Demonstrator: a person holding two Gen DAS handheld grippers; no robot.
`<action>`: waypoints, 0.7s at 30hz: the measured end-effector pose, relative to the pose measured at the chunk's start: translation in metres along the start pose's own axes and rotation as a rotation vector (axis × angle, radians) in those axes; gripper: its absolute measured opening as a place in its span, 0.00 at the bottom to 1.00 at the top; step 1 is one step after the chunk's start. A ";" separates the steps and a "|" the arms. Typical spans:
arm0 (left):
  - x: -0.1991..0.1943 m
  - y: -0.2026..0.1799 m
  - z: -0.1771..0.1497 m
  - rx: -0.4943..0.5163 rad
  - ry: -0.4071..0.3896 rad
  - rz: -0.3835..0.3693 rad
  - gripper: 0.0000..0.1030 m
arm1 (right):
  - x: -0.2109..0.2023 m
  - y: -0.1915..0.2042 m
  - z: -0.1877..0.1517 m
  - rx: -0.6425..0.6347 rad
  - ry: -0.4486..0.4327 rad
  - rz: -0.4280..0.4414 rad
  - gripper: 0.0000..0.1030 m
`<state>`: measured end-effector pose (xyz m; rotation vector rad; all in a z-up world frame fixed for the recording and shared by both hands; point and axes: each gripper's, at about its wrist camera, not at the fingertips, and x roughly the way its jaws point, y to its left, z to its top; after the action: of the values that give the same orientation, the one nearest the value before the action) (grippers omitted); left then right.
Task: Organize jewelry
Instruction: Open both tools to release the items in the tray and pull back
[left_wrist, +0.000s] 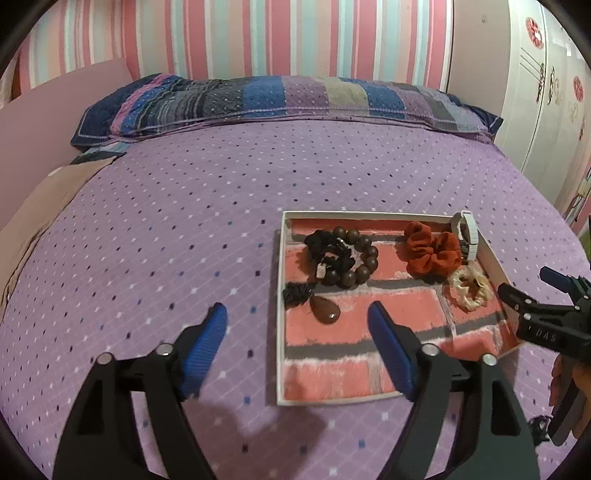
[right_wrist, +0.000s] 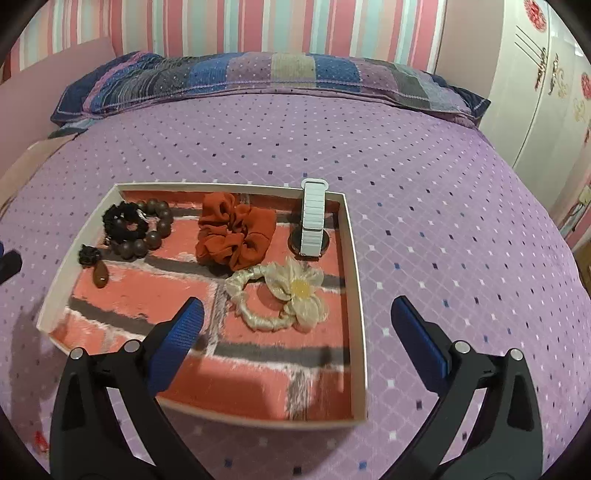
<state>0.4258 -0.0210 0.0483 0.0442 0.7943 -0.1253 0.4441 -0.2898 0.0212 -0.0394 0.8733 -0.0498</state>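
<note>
A shallow white box (left_wrist: 281, 295) (right_wrist: 357, 280) with a brick-pattern lining lies on the purple bed. Inside lie a brown bead bracelet (left_wrist: 364, 258) (right_wrist: 157, 230) with a black scrunchie (left_wrist: 332, 254) (right_wrist: 122, 219), a brown teardrop pendant (left_wrist: 325, 310) (right_wrist: 100, 275), a rust scrunchie (left_wrist: 430, 254) (right_wrist: 232, 236), a cream flower hair tie (left_wrist: 469, 288) (right_wrist: 295, 295) and a white-strap watch (left_wrist: 469, 234) (right_wrist: 312, 225). My left gripper (left_wrist: 297, 314) is open and empty over the box's left edge. My right gripper (right_wrist: 295, 310) is open and empty over the box's near right part; it also shows in the left wrist view (left_wrist: 524, 284).
A patchwork pillow (left_wrist: 280, 99) (right_wrist: 258, 77) lies at the head of the bed against a striped wall. A white wardrobe (left_wrist: 546, 92) (right_wrist: 535, 74) stands on the right. A small dark item (left_wrist: 537, 424) lies on the bedspread near the right hand.
</note>
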 end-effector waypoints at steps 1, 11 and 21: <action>-0.007 0.004 -0.003 -0.008 -0.008 0.005 0.82 | -0.003 -0.001 -0.001 0.008 -0.001 0.003 0.96; -0.058 0.032 -0.056 -0.040 -0.026 0.000 0.82 | -0.066 -0.006 -0.051 0.057 -0.050 0.034 0.96; -0.114 0.039 -0.133 -0.028 -0.088 0.063 0.82 | -0.157 0.013 -0.150 -0.026 -0.246 0.032 0.96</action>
<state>0.2571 0.0400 0.0365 0.0370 0.7058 -0.0566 0.2284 -0.2697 0.0444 -0.0544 0.6286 -0.0038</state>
